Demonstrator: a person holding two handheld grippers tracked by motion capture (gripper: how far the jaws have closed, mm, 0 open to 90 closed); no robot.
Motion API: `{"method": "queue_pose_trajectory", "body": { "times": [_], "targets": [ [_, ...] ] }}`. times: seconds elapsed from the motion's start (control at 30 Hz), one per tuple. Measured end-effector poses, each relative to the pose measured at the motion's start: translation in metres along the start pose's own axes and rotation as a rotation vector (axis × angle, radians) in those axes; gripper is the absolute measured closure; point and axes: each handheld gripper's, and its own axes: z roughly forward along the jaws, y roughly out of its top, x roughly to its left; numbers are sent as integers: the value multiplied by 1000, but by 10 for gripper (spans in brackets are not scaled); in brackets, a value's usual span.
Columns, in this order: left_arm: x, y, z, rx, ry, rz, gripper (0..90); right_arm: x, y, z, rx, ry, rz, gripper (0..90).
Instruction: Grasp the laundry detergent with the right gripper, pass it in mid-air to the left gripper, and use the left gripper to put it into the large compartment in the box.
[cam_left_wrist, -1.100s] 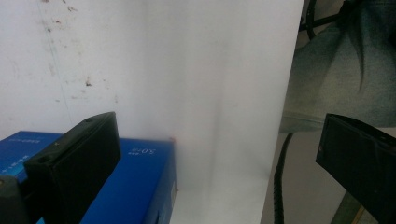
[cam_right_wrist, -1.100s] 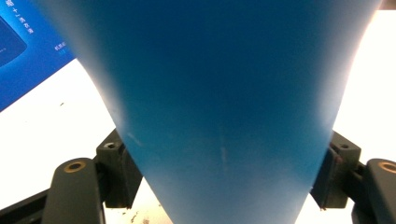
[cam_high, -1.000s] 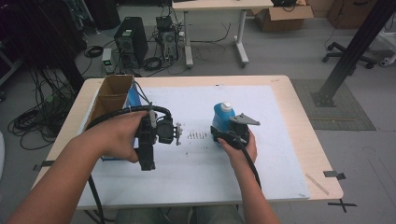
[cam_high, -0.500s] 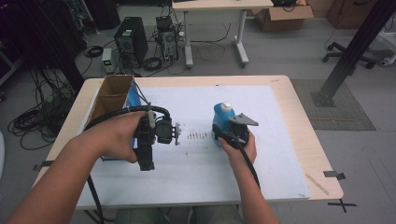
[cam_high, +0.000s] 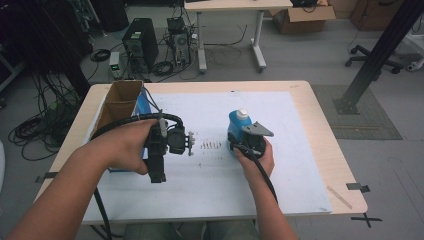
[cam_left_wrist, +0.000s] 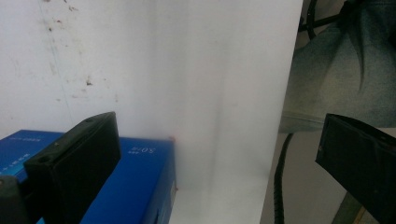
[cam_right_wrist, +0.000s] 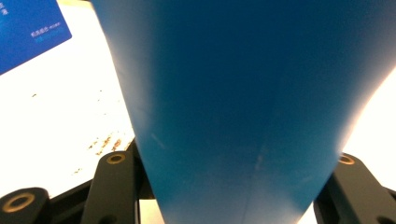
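Only the right gripper (cam_high: 239, 145) changed since the earlier frame: its jaws had just closed, clenching the blue bottle (cam_right_wrist: 233, 102) upright between them on the table (cam_high: 320, 120). Left gripper (cam_left_wrist: 215, 154) hung released, a blue box (cam_left_wrist: 140, 177) beside one jaw.

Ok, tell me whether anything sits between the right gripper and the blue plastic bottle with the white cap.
Nothing does. The right gripper is shut on the blue plastic bottle with the white cap: in the right gripper view its blue body sits directly between the two black jaws, with nothing wedged in.

Overhead view, two close gripper views
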Motion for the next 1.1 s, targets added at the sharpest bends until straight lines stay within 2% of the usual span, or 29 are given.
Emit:
{"method": "queue_pose_trajectory", "body": {
  "times": [0.1, 0.2, 0.3, 0.33, 0.37, 0.4, 0.43, 0.47, 0.5, 0.53, 0.67, 0.87, 0.9, 1.0, 1.03, 1.1],
  "targets": [
    [0, 1, 0, 1, -1, 2, 2, 0, 4, -3, -10, 24, -3, 454],
    [1, 3, 0, -1, 0, 2, 2, 1, 12, -10, -22, 50, -32, 454],
    [2, 4, -7, -3, 3, 8, 2, 0, 29, -26, -41, 134, -83, 454],
    [2, 4, -7, -3, 3, 8, 2, 0, 29, -26, -41, 134, -83, 454],
    [3, 4, -10, -15, 7, 5, 2, -2, 37, -35, -44, 193, -108, 454],
    [3, 4, -10, -15, 7, 5, 2, -2, 37, -35, -44, 193, -108, 454],
    [3, 5, -14, -18, 10, 6, 2, -2, 41, -40, -44, 221, -125, 454],
    [4, 5, -16, -21, 12, 9, 2, -4, 47, -50, -43, 299, -166, 454],
    [4, 5, -18, -28, 14, 8, 2, -4, 47, -50, -43, 299, -166, 454],
    [5, 5, -21, -40, 12, 10, 2, -4, 50, -58, -39, 358, -199, 453],
    [7, 6, -24, -41, 12, 6, 2, -6, 53, -71, -28, 466, -261, 453],
    [10, 10, -30, -47, 11, 3, 2, -8, 50, -84, -13, 597, -355, 452],
    [10, 10, -30, -47, 11, 3, 2, -8, 50, -84, -13, 597, -355, 452],
    [13, 14, -35, -54, 13, 7, 2, -2, 48, -89, -8, 685, -423, 452],
    [13, 14, -35, -54, 13, 7, 2, -2, 48, -89, -8, 685, -423, 452],
    [14, 17, -36, -61, 12, 11, 2, 2, 47, -90, -3, 731, -446, 451]
  ]
}}
